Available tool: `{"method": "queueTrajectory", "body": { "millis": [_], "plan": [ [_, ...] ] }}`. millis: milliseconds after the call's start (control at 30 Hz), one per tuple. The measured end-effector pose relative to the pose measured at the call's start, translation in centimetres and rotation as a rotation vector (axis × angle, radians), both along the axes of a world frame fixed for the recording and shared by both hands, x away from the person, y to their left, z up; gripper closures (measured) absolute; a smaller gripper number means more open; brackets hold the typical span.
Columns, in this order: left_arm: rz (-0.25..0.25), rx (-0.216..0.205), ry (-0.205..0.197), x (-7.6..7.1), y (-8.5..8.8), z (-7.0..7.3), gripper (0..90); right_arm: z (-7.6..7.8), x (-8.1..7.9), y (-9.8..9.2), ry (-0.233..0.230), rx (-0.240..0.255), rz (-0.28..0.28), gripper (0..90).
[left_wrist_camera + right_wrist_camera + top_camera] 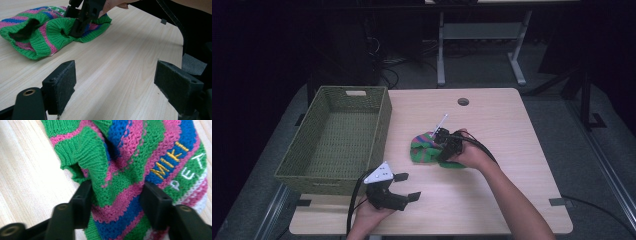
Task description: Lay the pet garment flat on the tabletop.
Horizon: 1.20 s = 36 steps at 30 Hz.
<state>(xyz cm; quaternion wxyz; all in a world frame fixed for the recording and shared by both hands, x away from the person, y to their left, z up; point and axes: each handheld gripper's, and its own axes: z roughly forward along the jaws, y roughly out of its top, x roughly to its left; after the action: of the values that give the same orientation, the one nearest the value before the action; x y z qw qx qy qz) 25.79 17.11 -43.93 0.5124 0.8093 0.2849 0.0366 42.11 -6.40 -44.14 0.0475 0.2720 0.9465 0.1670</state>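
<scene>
While the striped knitted sweater (428, 149) lies crumpled near the middle of the wooden table (512, 125), just to the right of the green woven basket (337, 137), the right gripper (446, 148) bears down on its right-hand part. In the right gripper view a fold of the green, pink and blue knit (117, 195) sits between the two black jaws, both of which touch the fabric, bunched between them. The left gripper (408, 187) rests near the table's front edge, well apart from the sweater, its jaws spread wide with bare tabletop between the pads (63, 85).
</scene>
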Motion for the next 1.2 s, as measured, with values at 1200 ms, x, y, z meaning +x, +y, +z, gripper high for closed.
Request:
{"method": "queueTrajectory", "body": {
  "millis": [1200],
  "plan": [
    [0.025, -0.01, -0.008, -0.1, 0.3, 0.1, 17.6, 4.3, -0.3, -3.5, 0.014, 0.24, -0.122, 69.8]
  ]
}}
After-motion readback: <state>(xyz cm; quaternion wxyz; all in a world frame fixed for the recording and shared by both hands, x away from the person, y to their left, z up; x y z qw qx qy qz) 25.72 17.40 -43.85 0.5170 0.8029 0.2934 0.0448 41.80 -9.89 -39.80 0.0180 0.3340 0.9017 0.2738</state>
